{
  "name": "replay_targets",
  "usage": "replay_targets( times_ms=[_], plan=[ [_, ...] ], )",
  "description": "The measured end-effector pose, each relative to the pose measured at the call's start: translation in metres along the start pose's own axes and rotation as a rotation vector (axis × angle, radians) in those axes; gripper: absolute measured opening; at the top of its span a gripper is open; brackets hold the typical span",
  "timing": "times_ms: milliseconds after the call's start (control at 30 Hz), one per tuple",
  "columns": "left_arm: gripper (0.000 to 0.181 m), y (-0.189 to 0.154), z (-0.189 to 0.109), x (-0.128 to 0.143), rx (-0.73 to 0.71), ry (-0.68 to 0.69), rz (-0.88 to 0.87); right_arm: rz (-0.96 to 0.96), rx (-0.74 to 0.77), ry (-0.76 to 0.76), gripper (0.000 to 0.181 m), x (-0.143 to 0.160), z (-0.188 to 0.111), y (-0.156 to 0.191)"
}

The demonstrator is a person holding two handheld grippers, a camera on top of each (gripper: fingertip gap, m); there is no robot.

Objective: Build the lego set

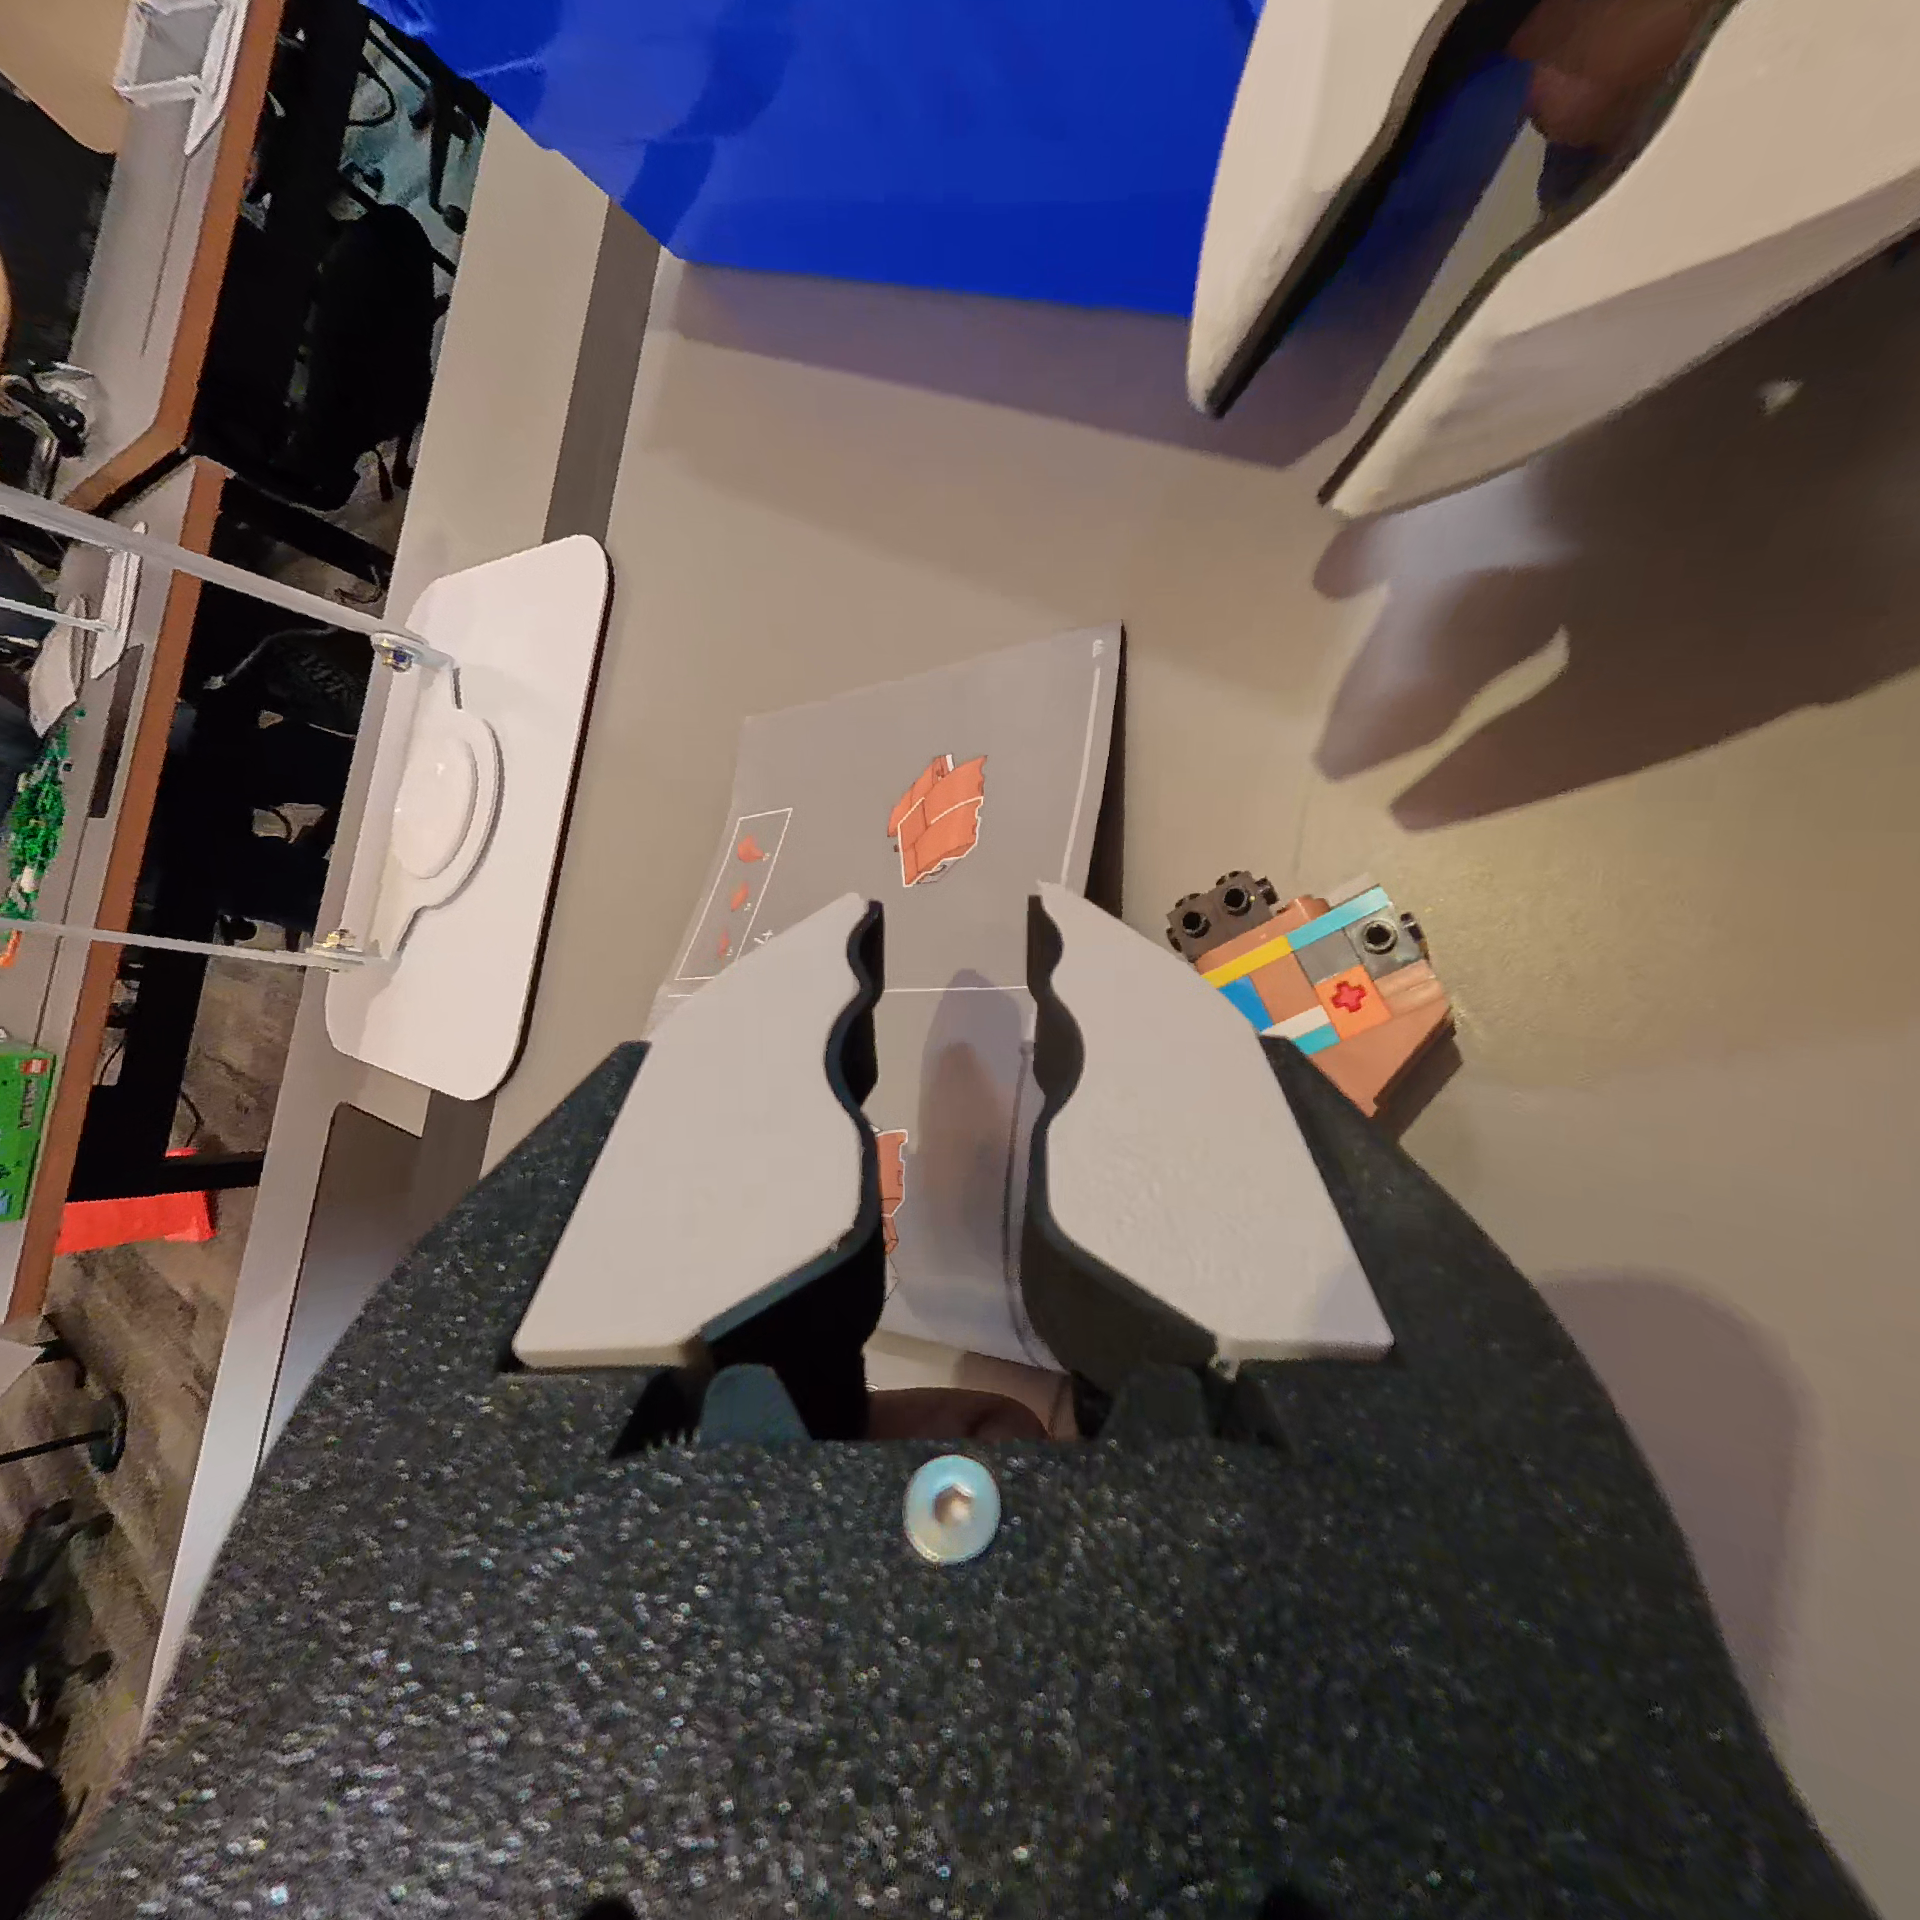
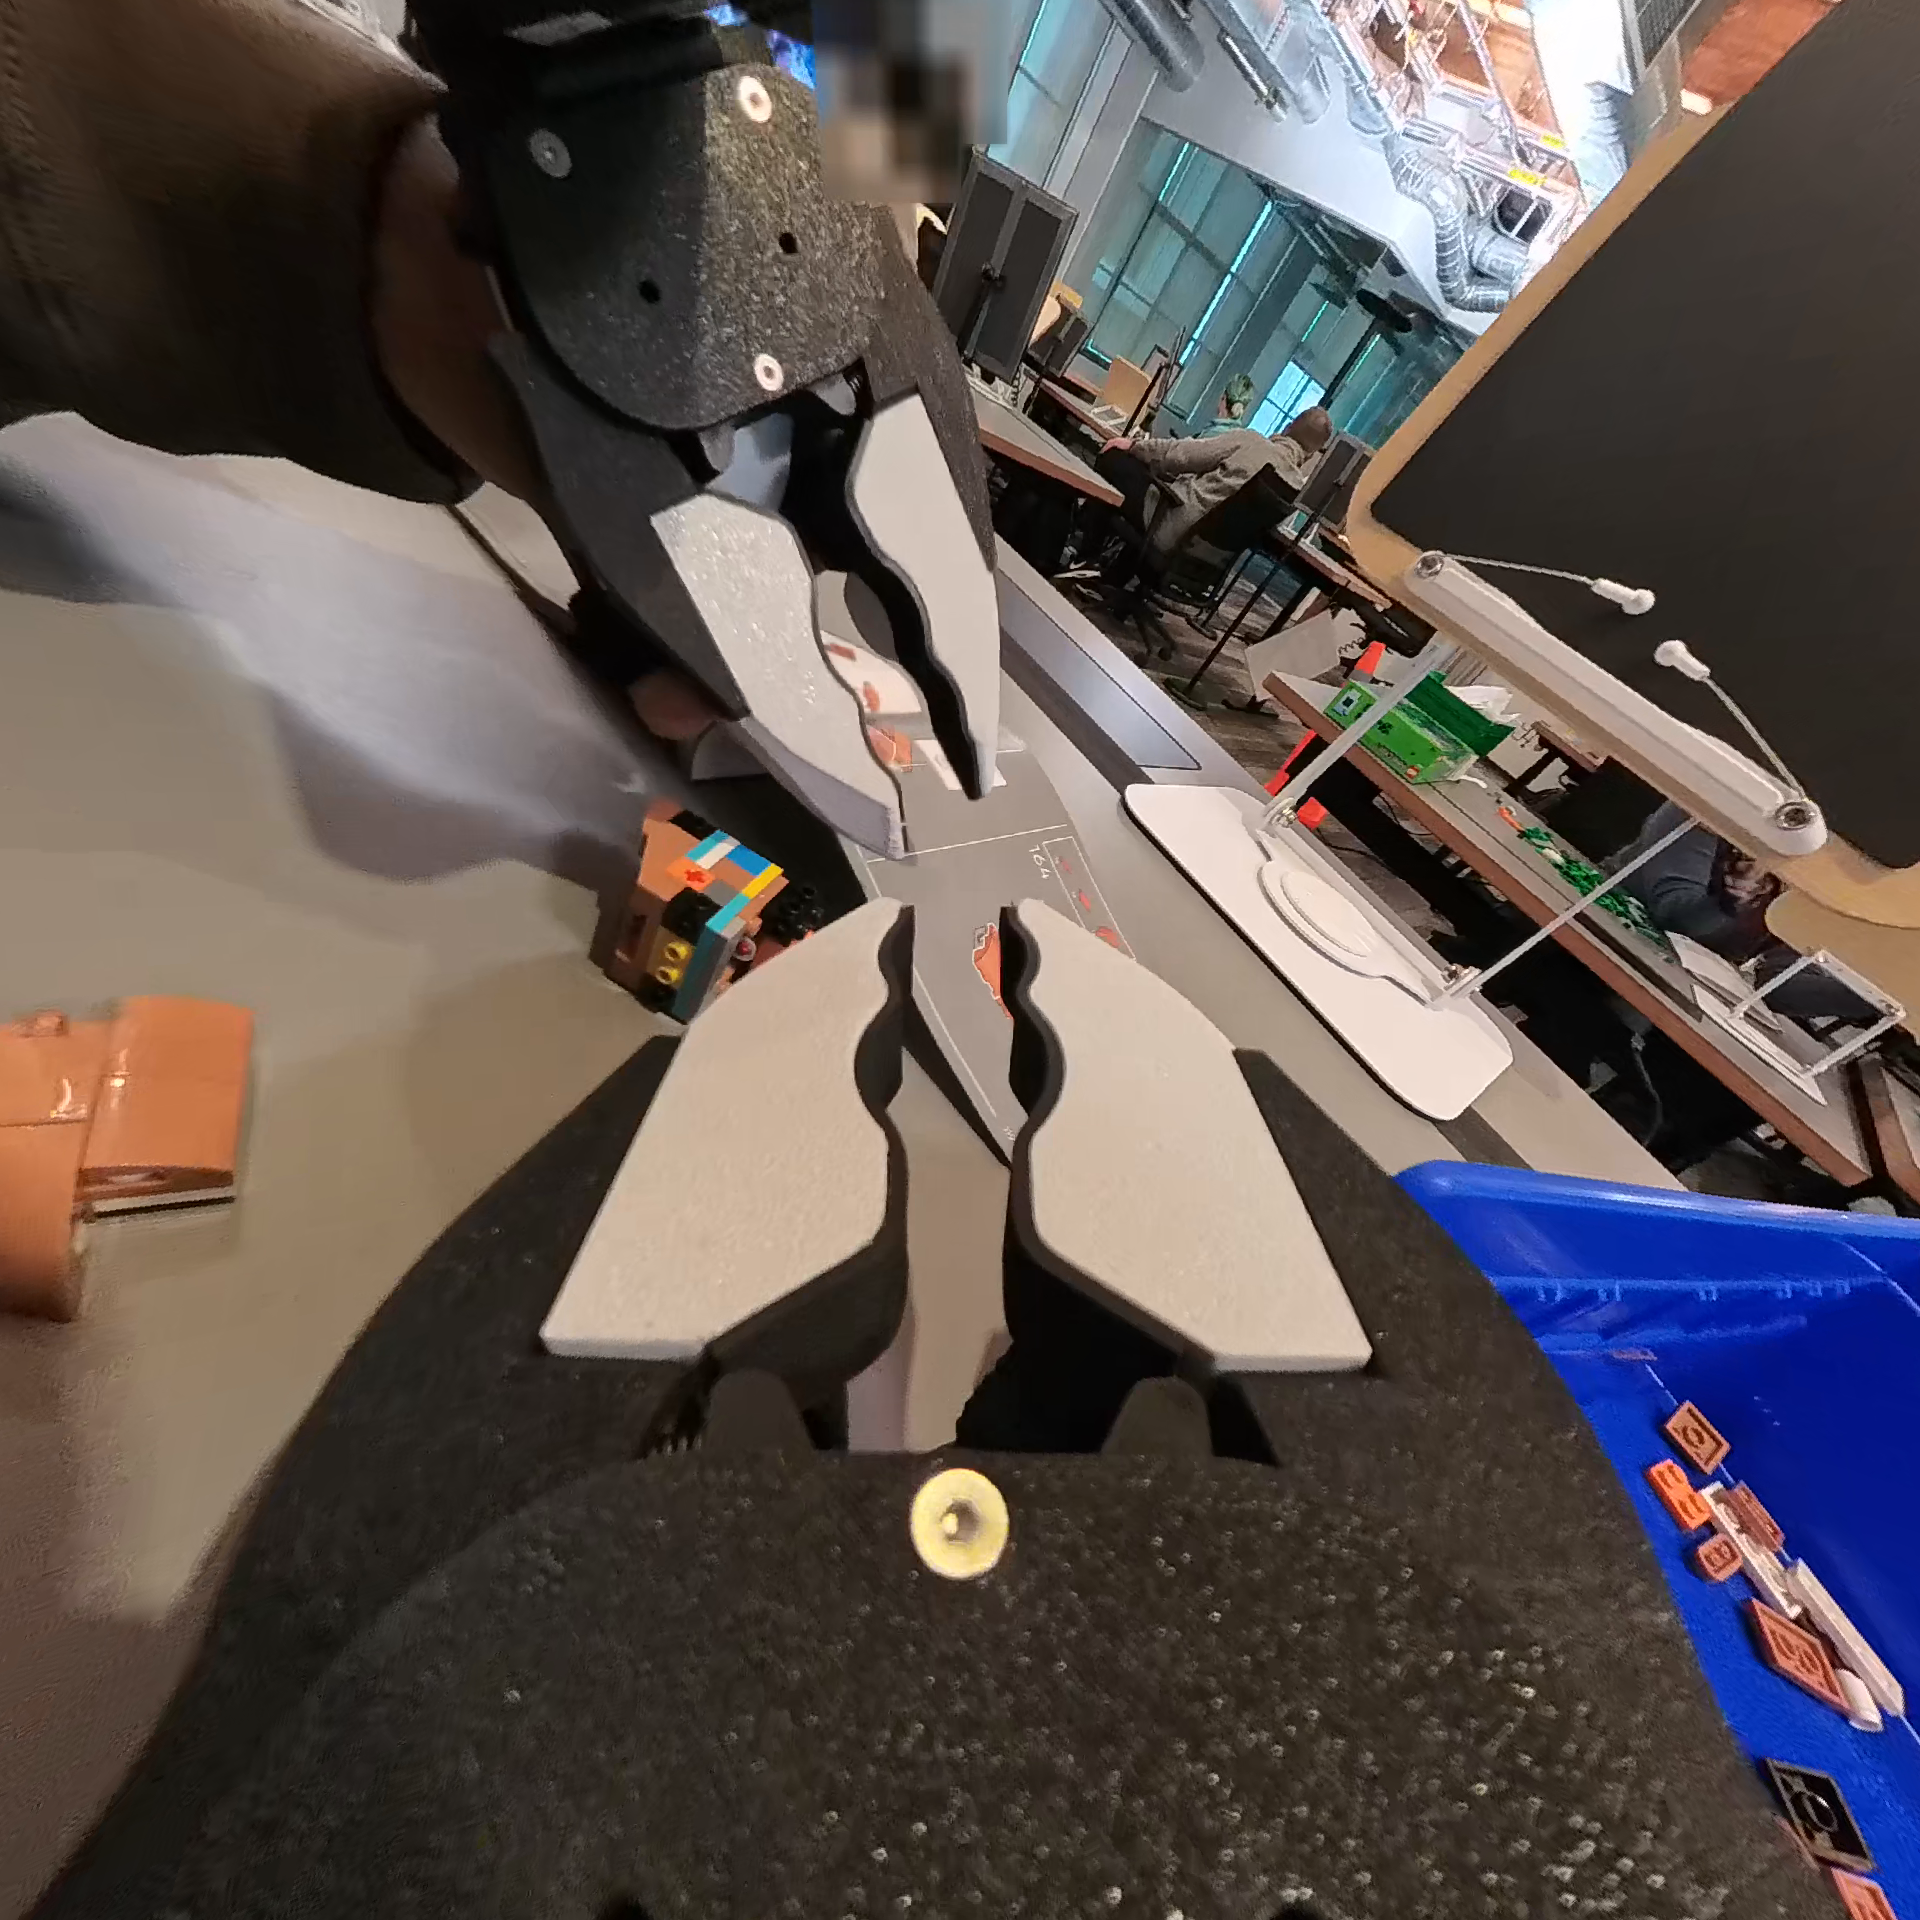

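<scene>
Instruction booklet (image 1: 935,831) pages lie open and flat on the grey table (image 1: 1558,1143), and everything else is placed here relative to that booklet. Directly above it hangs the left gripper (image 1: 954,925), its grey fingers parted with a clear gap and nothing between them; the printed page shows through the gap. Just beside the booklet's edge sits the partly built lego model (image 1: 1320,987), brown with black studded bricks and bands of yellow, blue and orange, resting on the table and apart from both grippers. Beyond the booklet's far end, the right gripper (image 2: 958,914) points back toward the pages, its fingers likewise spread and empty. A blue bin (image 2: 1714,1351) stands farther out on that side, holding small brown and white flat pieces (image 2: 1766,1579). Past the model, away from the booklet, a loose orange-brown lego assembly (image 2: 135,1101) lies on the table. On the booklet's opposite side rests a white base plate (image 1: 488,810) with clear rods rising from it.
</scene>
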State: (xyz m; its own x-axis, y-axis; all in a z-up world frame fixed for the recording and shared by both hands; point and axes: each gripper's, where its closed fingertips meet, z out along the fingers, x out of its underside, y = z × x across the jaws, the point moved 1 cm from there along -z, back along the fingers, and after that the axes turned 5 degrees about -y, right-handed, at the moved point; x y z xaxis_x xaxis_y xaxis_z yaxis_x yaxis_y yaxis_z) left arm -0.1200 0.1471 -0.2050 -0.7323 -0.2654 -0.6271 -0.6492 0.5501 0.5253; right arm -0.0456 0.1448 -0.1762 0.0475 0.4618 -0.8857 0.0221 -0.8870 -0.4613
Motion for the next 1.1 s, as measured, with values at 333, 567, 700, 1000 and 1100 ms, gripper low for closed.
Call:
replay_targets(
  times_ms=[333, 567, 700, 1000, 1100],
  plan=[
    [0.026, 0.001, -0.003, 0.003, 0.02, 0.021, -0.044, -0.039, -0.005, 0.017, 0.016, 0.002, 0.002, 0.004],
    [0.024, -0.008, 0.004, 0.014, 0.054, 0.098, 0.008, -0.051, -0.008, 0.013, 0.016, 0.001, 0.002, 0.005],
    [0.019, -0.007, 0.003, 0.02, 0.053, 0.127, 0.017, -0.069, -0.009, 0.02, 0.016, 0.003, 0.001, 0.006],
    [0.014, -0.017, -0.006, 0.027, 0.136, 0.168, 0.026, -0.086, -0.01, 0.03, 0.016, 0.004, 0.002, 0.007],
    [0.015, -0.019, -0.008, 0.029, 0.15, 0.175, 0.041, -0.093, -0.012, 0.032, 0.016, 0.005, 0.002, 0.008]
  ],
)
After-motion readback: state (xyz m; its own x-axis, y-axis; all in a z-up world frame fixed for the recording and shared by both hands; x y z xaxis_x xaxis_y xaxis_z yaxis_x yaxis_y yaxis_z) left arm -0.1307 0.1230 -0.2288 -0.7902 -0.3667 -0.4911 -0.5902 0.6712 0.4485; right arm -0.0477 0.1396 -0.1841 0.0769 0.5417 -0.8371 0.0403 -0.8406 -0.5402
